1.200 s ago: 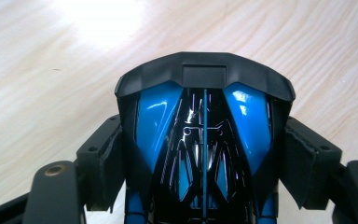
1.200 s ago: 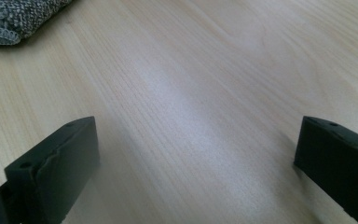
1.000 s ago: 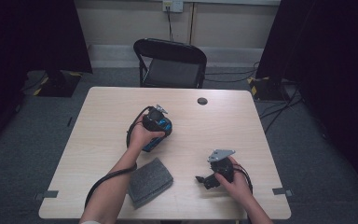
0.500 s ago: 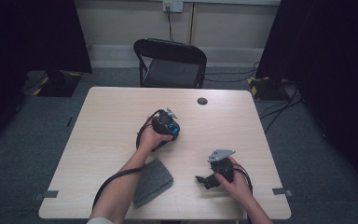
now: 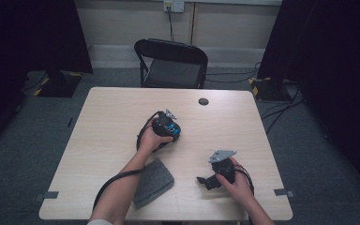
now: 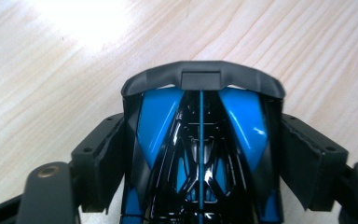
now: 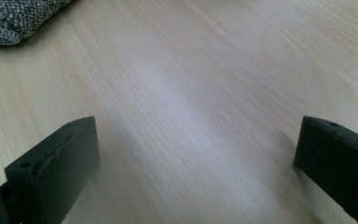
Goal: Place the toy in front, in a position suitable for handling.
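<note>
Right now, nearest to me, my right gripper [image 5: 205,180] rests low near the front right part of the table [image 5: 108,117], with my hand wrapped around its body and the grey three-cornered plate on top of it. In the right gripper view its jaws stand spread wide with nothing but bare wood between them. A corner of the grey cloth [image 7: 9,18] shows at the upper left of that view. In the high view the same cloth [image 5: 157,180] lies flat near the front edge, just beside my left forearm and well apart from the right gripper.

Further in, toward the middle of the table, my left gripper [image 5: 174,133] is held in my left hand, its cable looping back along my arm. Between its jaws sits the toy car [image 6: 200,140], a glossy blue and black body with a dark curved spoiler at the far end. In the left gripper view the pads [image 6: 100,163] flank the car on both sides, close against its flanks, and the jaws have just been opening a little; I cannot tell whether the pads press on it.

Beyond that, a small dark round disc [image 5: 203,101] lies near the far edge of the table, and a black folding chair [image 5: 171,63] stands behind it.
</note>
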The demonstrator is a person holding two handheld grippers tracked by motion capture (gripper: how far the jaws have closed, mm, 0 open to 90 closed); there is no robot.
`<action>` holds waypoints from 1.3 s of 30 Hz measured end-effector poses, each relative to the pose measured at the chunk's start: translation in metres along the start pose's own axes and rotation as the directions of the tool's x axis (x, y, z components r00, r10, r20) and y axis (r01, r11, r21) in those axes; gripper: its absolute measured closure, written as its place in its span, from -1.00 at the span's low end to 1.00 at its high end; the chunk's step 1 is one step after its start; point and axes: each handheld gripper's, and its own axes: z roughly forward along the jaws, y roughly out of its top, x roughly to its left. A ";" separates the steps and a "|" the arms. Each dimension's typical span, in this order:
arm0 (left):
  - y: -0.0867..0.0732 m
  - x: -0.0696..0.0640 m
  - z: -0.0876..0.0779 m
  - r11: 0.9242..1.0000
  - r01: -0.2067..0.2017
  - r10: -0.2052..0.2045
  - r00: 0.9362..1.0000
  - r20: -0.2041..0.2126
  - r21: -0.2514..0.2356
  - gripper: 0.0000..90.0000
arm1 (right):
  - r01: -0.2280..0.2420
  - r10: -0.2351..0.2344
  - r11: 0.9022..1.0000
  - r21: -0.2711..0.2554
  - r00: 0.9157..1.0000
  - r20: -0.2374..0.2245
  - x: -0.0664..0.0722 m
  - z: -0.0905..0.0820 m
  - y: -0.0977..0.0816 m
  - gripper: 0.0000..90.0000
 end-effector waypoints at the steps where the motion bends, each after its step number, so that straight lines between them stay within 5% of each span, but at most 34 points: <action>1: 0.000 0.000 -0.001 1.000 -0.001 0.001 1.000 0.001 0.002 -0.50 | 0.000 0.000 1.000 0.000 1.000 0.000 0.000 0.000 0.000 -1.00; 12: -0.012 0.004 -0.037 0.997 -0.005 0.008 0.999 0.042 -0.075 -0.61 | 0.000 0.000 1.000 0.000 1.000 0.000 0.000 0.000 0.000 -1.00; 24: -0.065 0.012 -0.080 0.995 0.017 -0.011 0.998 0.068 -0.097 -0.65 | 0.000 0.000 1.000 0.001 1.000 0.000 0.000 0.000 0.000 -1.00; 33: -0.082 0.015 -0.071 0.994 0.016 -0.011 0.999 0.051 -0.108 -0.64 | 0.000 0.000 1.000 0.000 1.000 0.000 0.000 0.000 0.000 -1.00; 39: -0.082 0.017 -0.056 0.993 0.028 -0.019 0.996 0.081 -0.116 -0.64 | 0.000 0.000 1.000 0.000 1.000 -0.001 0.000 0.000 0.000 -1.00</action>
